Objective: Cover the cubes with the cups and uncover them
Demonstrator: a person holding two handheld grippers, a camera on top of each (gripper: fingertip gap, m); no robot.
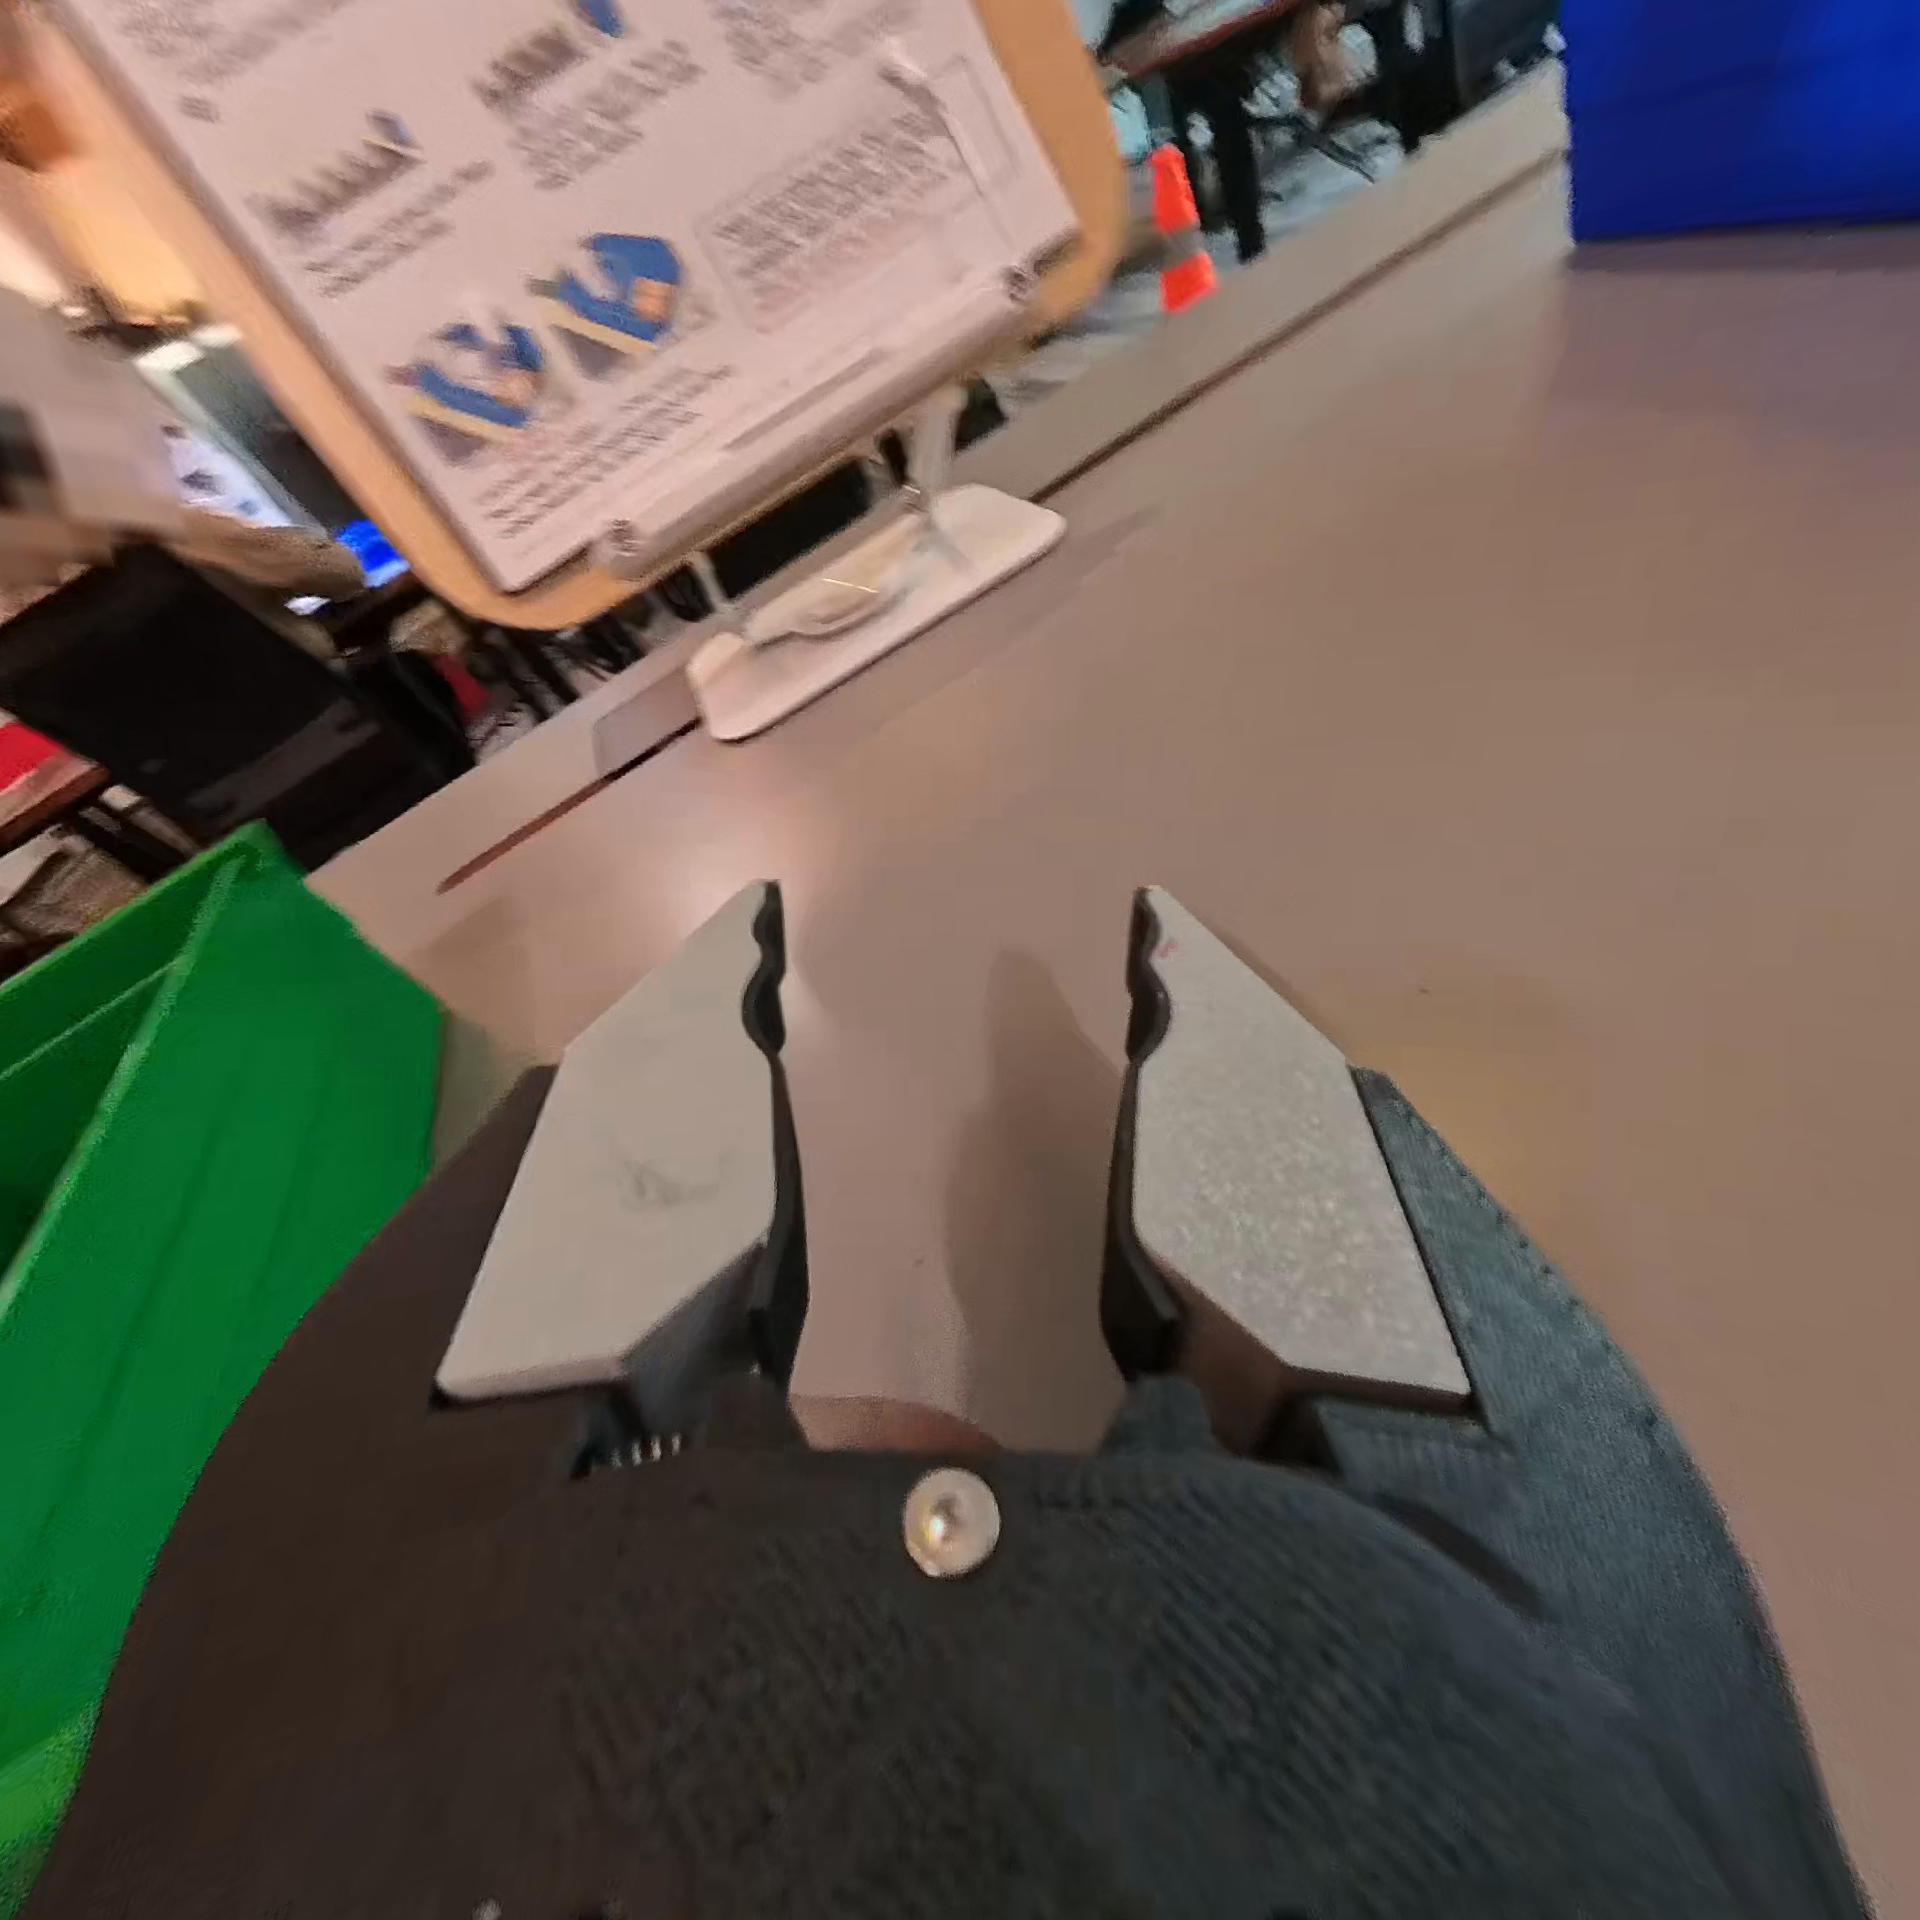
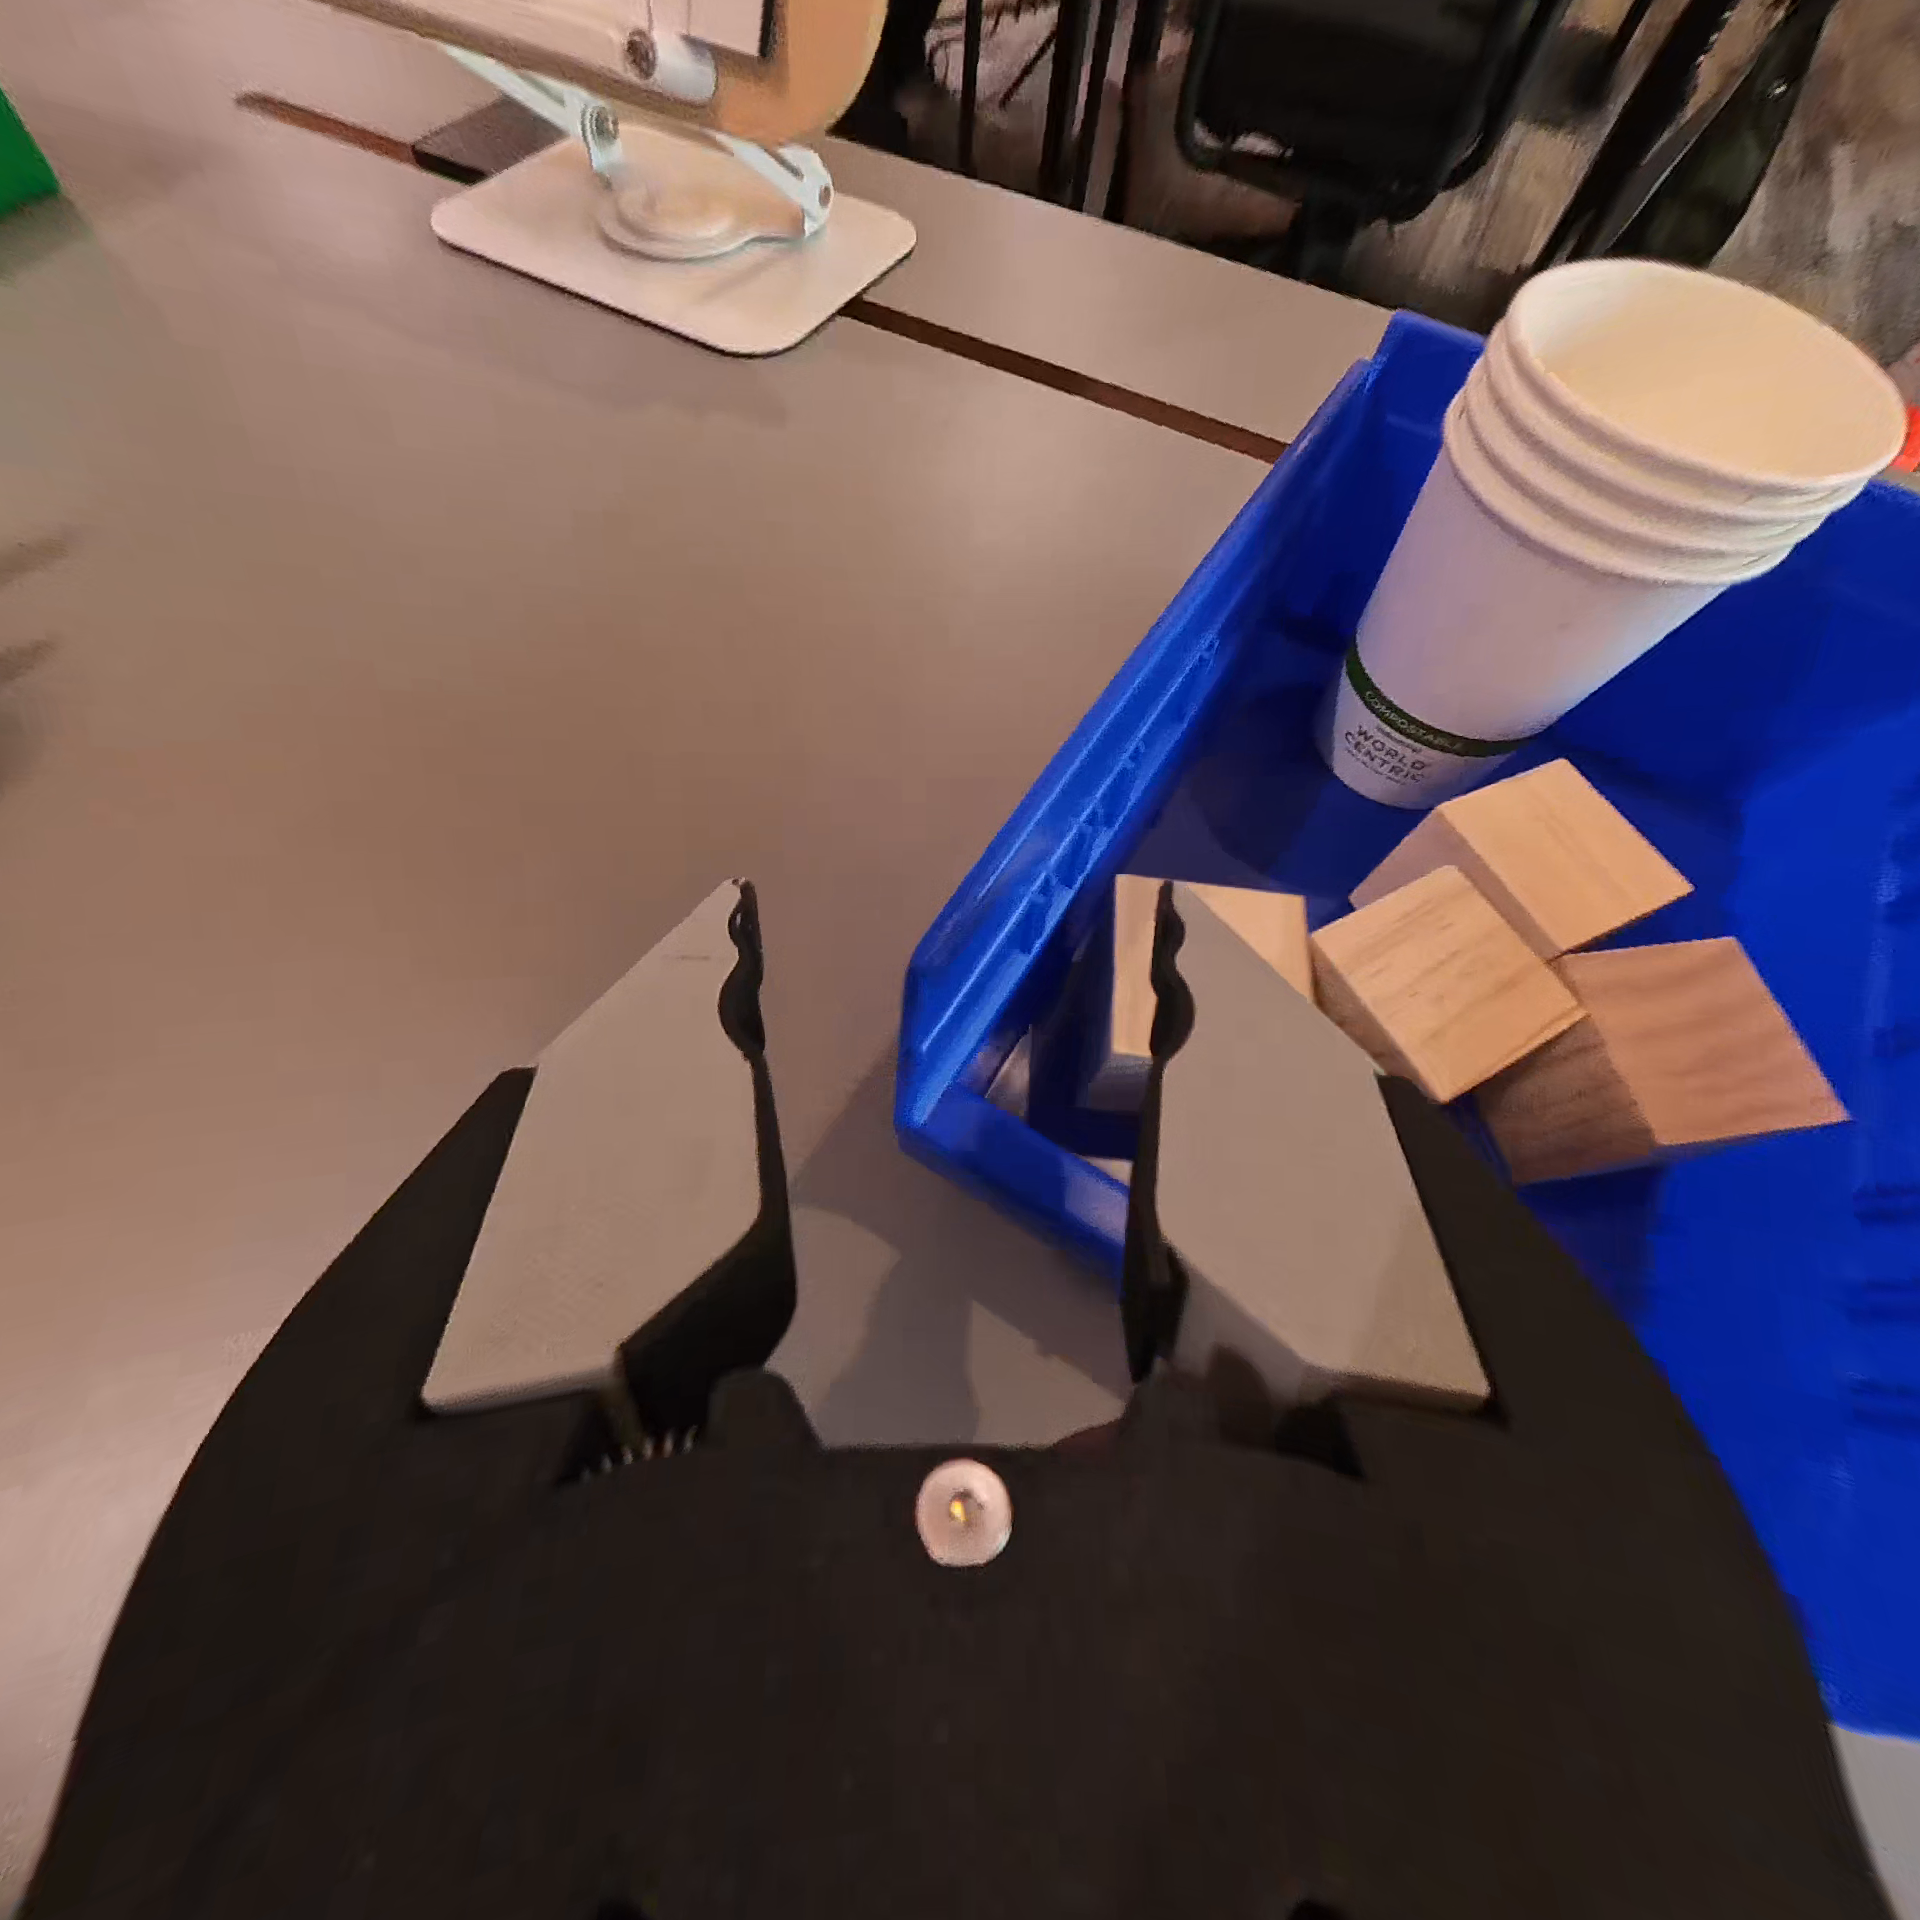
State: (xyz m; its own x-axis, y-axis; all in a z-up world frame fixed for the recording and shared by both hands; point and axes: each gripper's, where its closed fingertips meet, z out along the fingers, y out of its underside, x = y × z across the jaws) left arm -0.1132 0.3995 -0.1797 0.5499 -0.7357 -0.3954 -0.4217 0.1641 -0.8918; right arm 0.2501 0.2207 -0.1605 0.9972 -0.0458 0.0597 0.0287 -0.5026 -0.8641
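A stack of white paper cups (image 2: 1621, 499) stands upright in the far part of the blue plastic bin (image 2: 1143, 748), which sits on the right side of the grey counter (image 2: 520, 623). Several pale wooden cubes (image 2: 1444, 987) lie in the same bin nearer the camera, touching one another, one resting partly on its neighbours. Behind, near the counter's far edge, stands a tilted board with a printed sheet (image 1: 582, 260) on a flat white stand (image 2: 675, 249). A green plastic bin (image 1: 156, 1143) sits at the counter's left side. The right gripper (image 2: 951, 904) hangs over the blue bin's near left corner, the bin wall between its jaws; the left gripper (image 1: 956, 904) is over bare counter, just right of the green bin.
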